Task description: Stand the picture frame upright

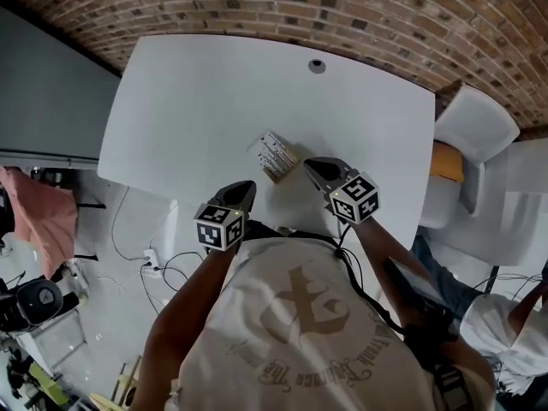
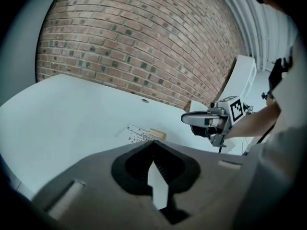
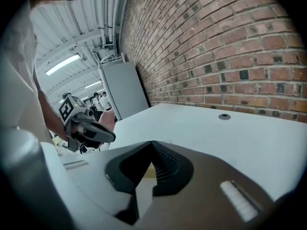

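We saw the picture frame (image 1: 274, 155) lying flat on the white table (image 1: 205, 101). Our left gripper (image 1: 247, 187) and right gripper (image 1: 310, 164) hovered near the picture frame, one on each side, jaws fully closed and empty.

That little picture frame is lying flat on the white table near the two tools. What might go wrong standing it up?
The picture frame lies flat on the smooth table, and both the left tool and right tool are shut, so they may just shove it along instead of lifting it. Once up, it could tip back over.
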Demonstrator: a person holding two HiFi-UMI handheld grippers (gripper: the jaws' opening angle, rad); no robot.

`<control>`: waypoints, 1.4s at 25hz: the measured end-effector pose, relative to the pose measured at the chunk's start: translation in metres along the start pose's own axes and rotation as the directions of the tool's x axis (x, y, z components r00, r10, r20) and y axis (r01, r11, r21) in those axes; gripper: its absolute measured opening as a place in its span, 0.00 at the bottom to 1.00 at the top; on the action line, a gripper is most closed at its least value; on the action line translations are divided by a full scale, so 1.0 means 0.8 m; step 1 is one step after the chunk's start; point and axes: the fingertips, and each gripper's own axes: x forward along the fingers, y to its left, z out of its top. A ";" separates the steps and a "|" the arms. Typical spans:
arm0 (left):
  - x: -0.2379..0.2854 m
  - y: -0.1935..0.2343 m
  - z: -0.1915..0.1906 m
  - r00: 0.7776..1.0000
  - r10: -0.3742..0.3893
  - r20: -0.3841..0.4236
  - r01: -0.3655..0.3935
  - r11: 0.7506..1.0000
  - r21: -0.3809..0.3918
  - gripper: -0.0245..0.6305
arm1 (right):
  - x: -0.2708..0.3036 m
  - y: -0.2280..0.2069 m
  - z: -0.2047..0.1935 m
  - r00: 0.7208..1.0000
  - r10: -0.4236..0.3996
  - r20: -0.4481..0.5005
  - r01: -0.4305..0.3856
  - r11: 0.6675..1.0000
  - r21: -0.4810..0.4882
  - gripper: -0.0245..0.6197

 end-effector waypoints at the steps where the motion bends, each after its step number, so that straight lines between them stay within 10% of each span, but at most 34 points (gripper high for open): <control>1: 0.002 -0.001 -0.002 1.000 0.004 -0.005 -0.004 1.000 -0.014 0.04 | 0.002 -0.006 0.002 1.000 0.007 -0.010 -0.007 1.000 0.000 0.05; 14: 0.027 0.004 -0.016 0.999 -0.003 -0.052 -0.007 0.981 -0.194 0.05 | 0.037 -0.045 0.013 0.989 0.051 -0.140 -0.053 0.998 -0.017 0.05; 21: 0.044 0.025 -0.021 0.999 0.000 -0.049 -0.019 0.925 -0.380 0.07 | 0.071 -0.044 0.006 0.959 0.124 -0.255 -0.119 0.992 0.034 0.05; 35: 0.089 0.041 -0.039 0.985 -0.067 -0.160 -0.051 0.770 -0.636 0.27 | 0.114 -0.051 -0.048 0.814 0.206 -0.543 -0.149 0.978 0.147 0.21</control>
